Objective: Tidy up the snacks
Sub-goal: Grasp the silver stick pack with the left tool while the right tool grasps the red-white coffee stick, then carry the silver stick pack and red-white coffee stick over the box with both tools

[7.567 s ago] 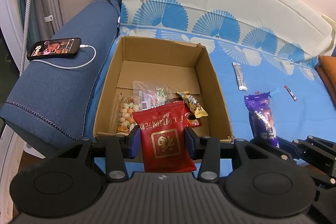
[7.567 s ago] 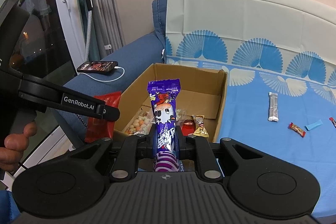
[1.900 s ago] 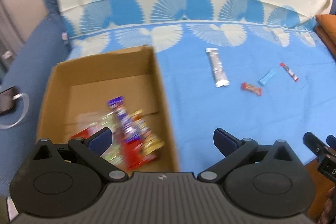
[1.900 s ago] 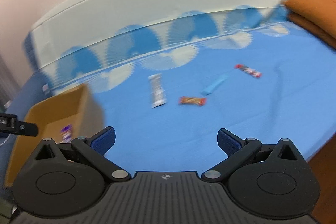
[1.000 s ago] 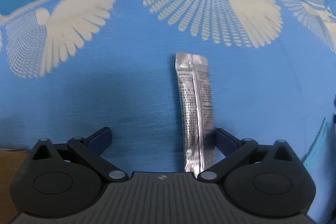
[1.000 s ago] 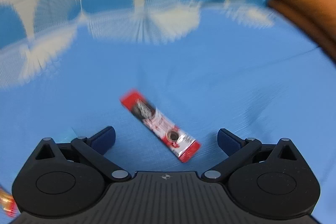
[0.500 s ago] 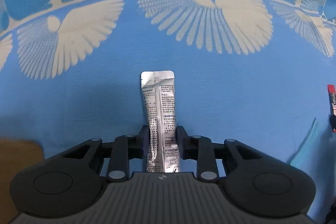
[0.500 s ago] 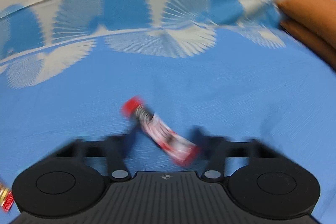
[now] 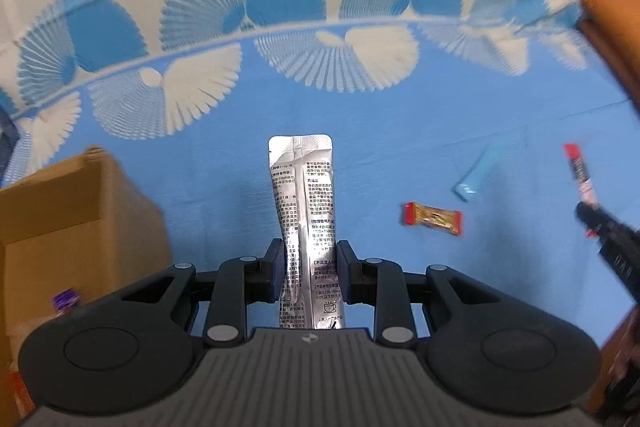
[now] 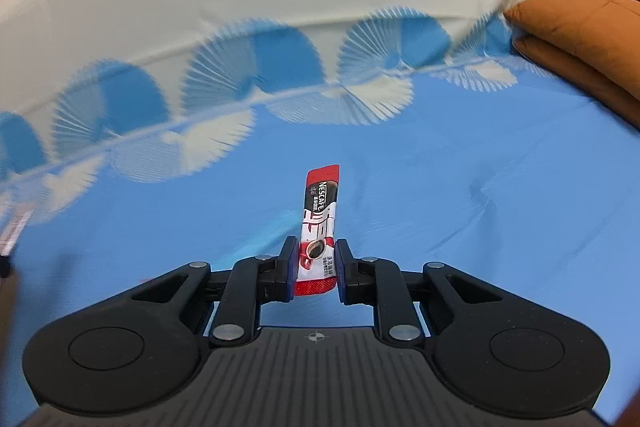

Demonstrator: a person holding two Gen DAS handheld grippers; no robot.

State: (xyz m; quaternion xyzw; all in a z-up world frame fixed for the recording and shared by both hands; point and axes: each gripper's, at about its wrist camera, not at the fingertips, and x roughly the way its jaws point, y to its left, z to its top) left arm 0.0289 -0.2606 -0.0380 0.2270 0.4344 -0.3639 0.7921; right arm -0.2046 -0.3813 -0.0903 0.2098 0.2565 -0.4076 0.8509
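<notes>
The blue sheet [image 9: 400,131] filled both views, and the box [image 9: 80,219] stood at its left edge in your left wrist view, open side toward you, with a purple wrapper just showing inside. That was where both loads belonged, by my reading.

Your left gripper [image 9: 308,267] had its jaws drawn in partway and pressed on the lower part of the silver sachet [image 9: 304,211], which stood up between the pads clear of the sheet, slightly bowed. Your right gripper [image 10: 316,267] had its jaws nearly together, clamped on the bottom end of the red stick [image 10: 320,223], which leaned a little left above the pads.

Both grips sat low on long, limp packets, so you would have done well to carry them steadily; a quick swing could have whipped the free ends and worked them loose. You should have brought each over the box opening, well inside the wall, before letting go, left first since it was nearer.

Two small pieces lay loose on the sheet to the right of the silver sachet: a gold-and-red candy [image 9: 432,219] and, just beyond it, a pale blue strip [image 9: 472,175]. Those were left for a later pass.
</notes>
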